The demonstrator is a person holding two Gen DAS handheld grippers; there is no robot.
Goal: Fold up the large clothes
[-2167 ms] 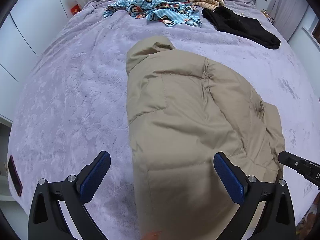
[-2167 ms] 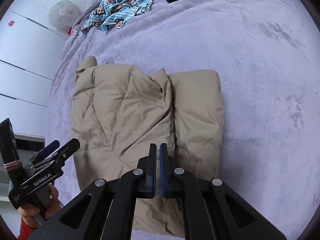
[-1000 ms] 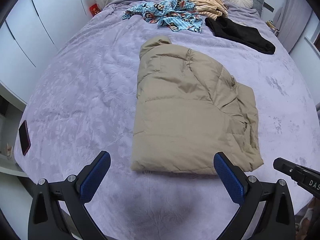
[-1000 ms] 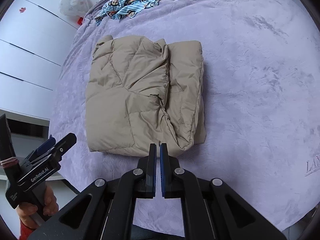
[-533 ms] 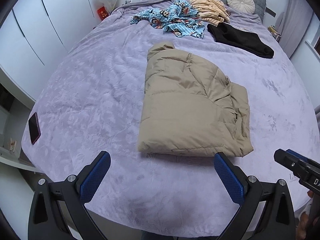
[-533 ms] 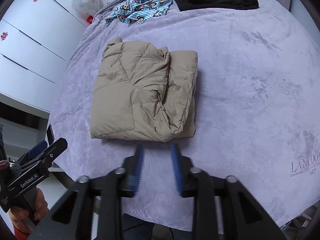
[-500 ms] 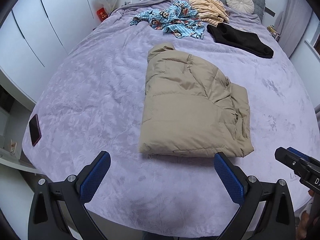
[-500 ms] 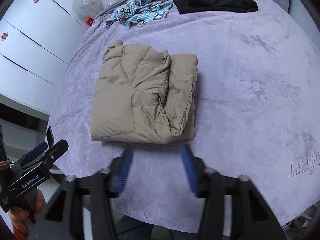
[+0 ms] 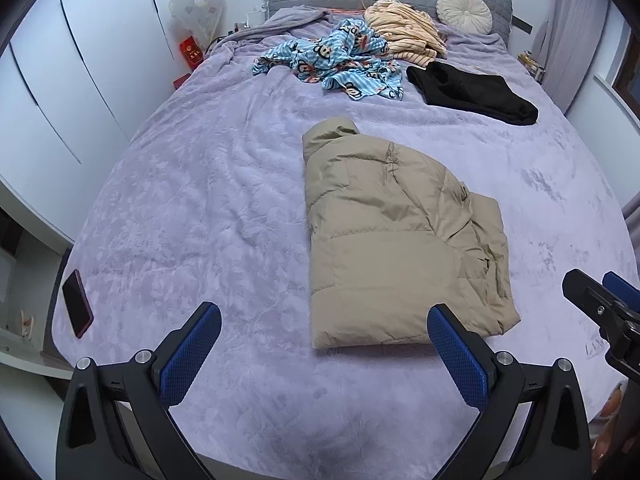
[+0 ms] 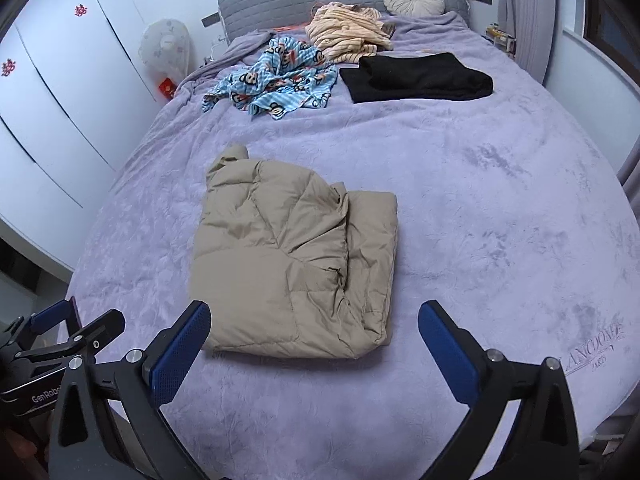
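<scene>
A beige puffer jacket (image 9: 392, 240) lies folded into a compact rectangle on the purple bed cover (image 9: 200, 200), collar end pointing to the headboard. It also shows in the right wrist view (image 10: 292, 264). My left gripper (image 9: 324, 344) is open and empty, held back near the foot edge of the bed, apart from the jacket. My right gripper (image 10: 316, 348) is open and empty, also back from the jacket's near edge. Each gripper shows at the edge of the other's view.
At the head end lie a blue monkey-print garment (image 9: 340, 60), a peach striped garment (image 9: 404, 32), a black garment (image 9: 472, 92) and a round cushion (image 9: 464, 12). A phone (image 9: 77, 298) lies at the bed's left edge. White wardrobes (image 9: 60, 80) stand left.
Both grippers have drawn back and up from the jacket toward the foot of the bed. The right gripper has gone from shut to open. The jacket lies still, folded.
</scene>
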